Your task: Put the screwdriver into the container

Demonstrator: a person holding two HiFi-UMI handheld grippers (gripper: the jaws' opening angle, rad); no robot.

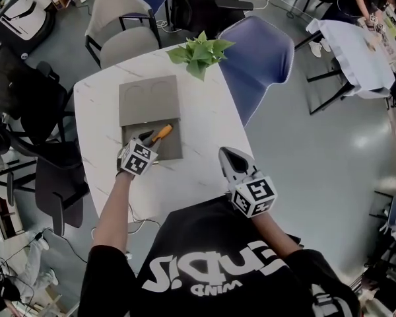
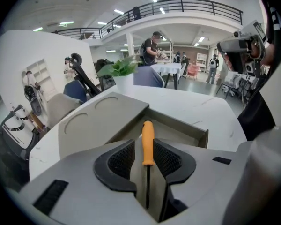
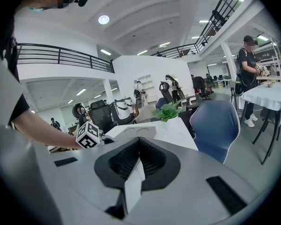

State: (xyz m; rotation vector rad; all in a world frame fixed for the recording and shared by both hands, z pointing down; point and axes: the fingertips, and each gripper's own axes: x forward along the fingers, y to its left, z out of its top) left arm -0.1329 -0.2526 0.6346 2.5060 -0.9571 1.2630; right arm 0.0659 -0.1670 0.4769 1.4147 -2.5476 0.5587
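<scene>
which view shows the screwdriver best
Left gripper view: the screwdriver lies full length, orange handle and dark shaft, between the parted jaws, over the open compartment of the container. Head view shows only its small orange handle. Right gripper view doesn't show it.

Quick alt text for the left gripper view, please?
Left gripper jaws stand apart with the orange-handled screwdriver between them, not clamped, its handle pointing into the grey container on the white table. A potted plant stands beyond.
</scene>
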